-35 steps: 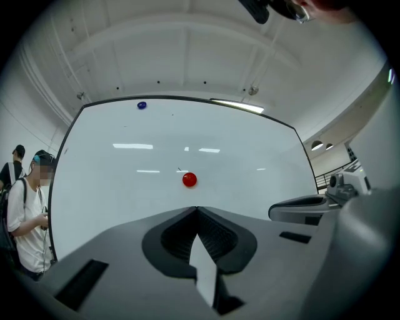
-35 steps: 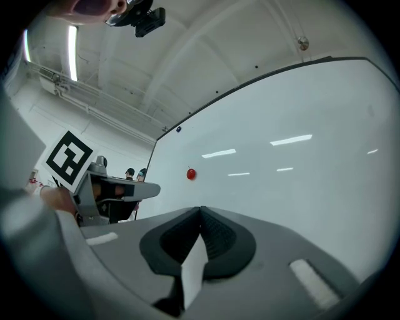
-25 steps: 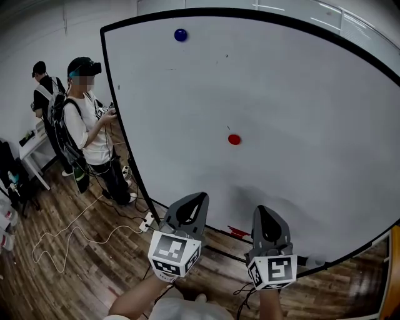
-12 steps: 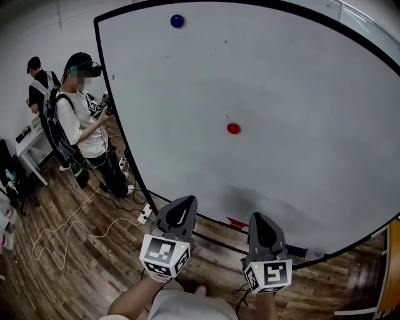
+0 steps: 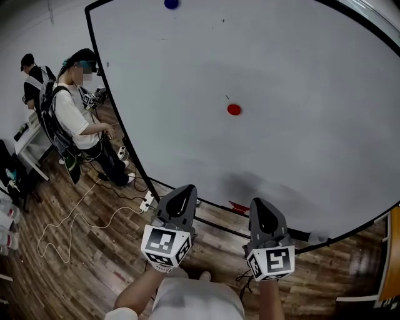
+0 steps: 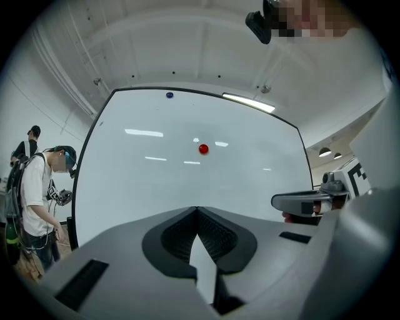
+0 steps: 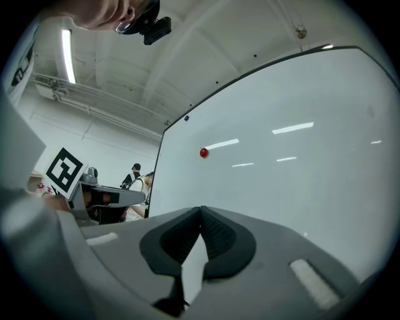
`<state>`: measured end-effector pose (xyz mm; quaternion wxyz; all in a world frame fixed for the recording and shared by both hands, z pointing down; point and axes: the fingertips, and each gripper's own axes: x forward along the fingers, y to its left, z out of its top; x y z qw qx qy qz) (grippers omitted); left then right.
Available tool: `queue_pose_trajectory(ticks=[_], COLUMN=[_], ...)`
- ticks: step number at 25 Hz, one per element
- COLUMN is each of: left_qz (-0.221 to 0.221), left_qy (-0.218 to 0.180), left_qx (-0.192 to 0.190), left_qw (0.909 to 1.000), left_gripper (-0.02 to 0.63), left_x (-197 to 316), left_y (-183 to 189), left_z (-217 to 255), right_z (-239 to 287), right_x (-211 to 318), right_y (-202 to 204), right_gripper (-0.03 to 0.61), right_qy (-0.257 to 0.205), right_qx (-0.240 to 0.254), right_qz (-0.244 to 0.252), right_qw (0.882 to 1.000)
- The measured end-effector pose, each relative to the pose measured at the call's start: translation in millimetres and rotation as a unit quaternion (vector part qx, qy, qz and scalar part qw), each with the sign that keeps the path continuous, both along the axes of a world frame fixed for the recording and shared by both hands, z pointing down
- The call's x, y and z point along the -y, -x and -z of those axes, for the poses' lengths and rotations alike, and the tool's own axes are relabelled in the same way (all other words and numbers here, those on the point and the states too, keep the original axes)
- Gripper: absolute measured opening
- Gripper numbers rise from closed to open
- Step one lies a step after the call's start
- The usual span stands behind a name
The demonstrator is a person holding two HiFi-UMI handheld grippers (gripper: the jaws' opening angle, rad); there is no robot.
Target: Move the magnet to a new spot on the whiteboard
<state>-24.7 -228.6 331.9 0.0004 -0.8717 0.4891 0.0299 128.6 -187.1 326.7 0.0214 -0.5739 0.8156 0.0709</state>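
A red magnet (image 5: 234, 109) sticks to the large whiteboard (image 5: 300, 94) near its middle; it also shows as the red magnet (image 6: 203, 149) in the left gripper view and the red magnet (image 7: 204, 152) in the right gripper view. A blue magnet (image 5: 170, 4) sits at the board's top edge. My left gripper (image 5: 187, 190) and right gripper (image 5: 261, 204) hang side by side below the board, well short of the red magnet. Both are shut with nothing between their jaws, as the left gripper (image 6: 197, 209) and right gripper (image 7: 200, 209) show in their own views.
Two people (image 5: 75, 125) stand at the left beside the whiteboard's edge, near a white table (image 5: 31, 147). A white cable (image 5: 75, 219) and a power strip (image 5: 148, 203) lie on the wooden floor. A red marker (image 5: 237, 207) rests on the board's lower ledge.
The head view has tilted down, so the whiteboard and both magnets sit higher in the frame. Both grippers stay shut and keep their places low in the view.
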Motion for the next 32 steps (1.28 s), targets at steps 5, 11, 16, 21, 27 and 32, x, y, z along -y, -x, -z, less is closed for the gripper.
queue_pose_trajectory(ticks=[5, 11, 16, 21, 27, 32], left_qz=[-0.008, -0.018, -0.025, -0.027, -0.028, -0.030], left_qy=[-0.005, -0.003, 0.000, -0.006, -0.009, -0.014], left_qx=[-0.001, 0.000, -0.001, -0.003, -0.002, -0.003], left_qw=[1.0000, 0.9998, 0.9997, 0.9996, 0.9996, 0.9994], left_gripper=[0.006, 0.006, 0.006, 0.006, 0.006, 0.006], left_x=[-5, -11, -15, -18, -19, -25], left_y=[-1, -4, -10, -11, -13, -12], left_z=[2, -1, -6, -2, 2, 6], right_z=[6, 7, -13, -15, 4, 9], right_x=[1, 4, 6, 6, 5, -1], right_y=[3, 5, -3, -1, 2, 4], right_gripper=[0.009, 0.009, 0.009, 0.009, 0.009, 0.009], right_qy=[-0.008, -0.009, 0.005, 0.001, -0.006, -0.009], right_qx=[-0.002, -0.001, 0.032, 0.032, 0.021, 0.018], right_qz=[-0.002, -0.001, -0.005, -0.001, -0.002, -0.007], right_qw=[1.000, 1.000, 0.999, 0.999, 1.000, 1.000])
